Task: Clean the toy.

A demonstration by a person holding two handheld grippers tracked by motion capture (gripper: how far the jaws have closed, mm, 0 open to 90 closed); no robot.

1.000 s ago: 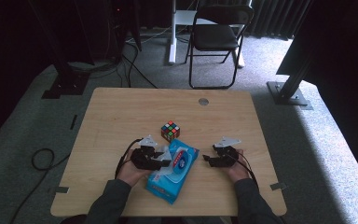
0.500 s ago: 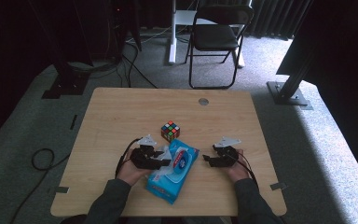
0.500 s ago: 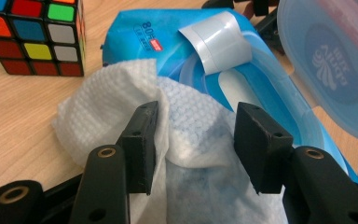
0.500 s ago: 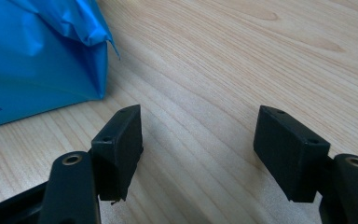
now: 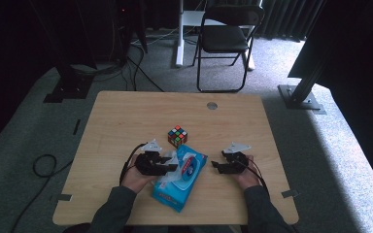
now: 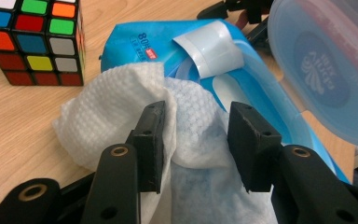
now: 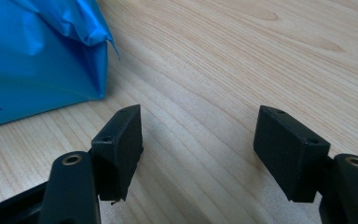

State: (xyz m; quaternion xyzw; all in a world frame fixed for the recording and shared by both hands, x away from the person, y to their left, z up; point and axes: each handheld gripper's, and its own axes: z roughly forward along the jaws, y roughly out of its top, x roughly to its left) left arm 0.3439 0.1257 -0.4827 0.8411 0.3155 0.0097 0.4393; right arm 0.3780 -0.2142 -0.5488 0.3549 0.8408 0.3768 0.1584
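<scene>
Wet wipe (image 6: 121, 119) bunched between left gripper (image 6: 196, 140) jaws, just closing, not clearly pinched, pulled from pack (image 6: 242, 84) ahead (lid flipped open). Right gripper (image 7: 198, 140) released, beside pack.

Left gripper view: cube (image 6: 32, 42) cut off at top and left edges, open lid (image 6: 326, 60) cut off at right, wipe (image 6: 186, 121) lower end hidden behind jaws, pack (image 6: 168, 42) print too small to read.
</scene>
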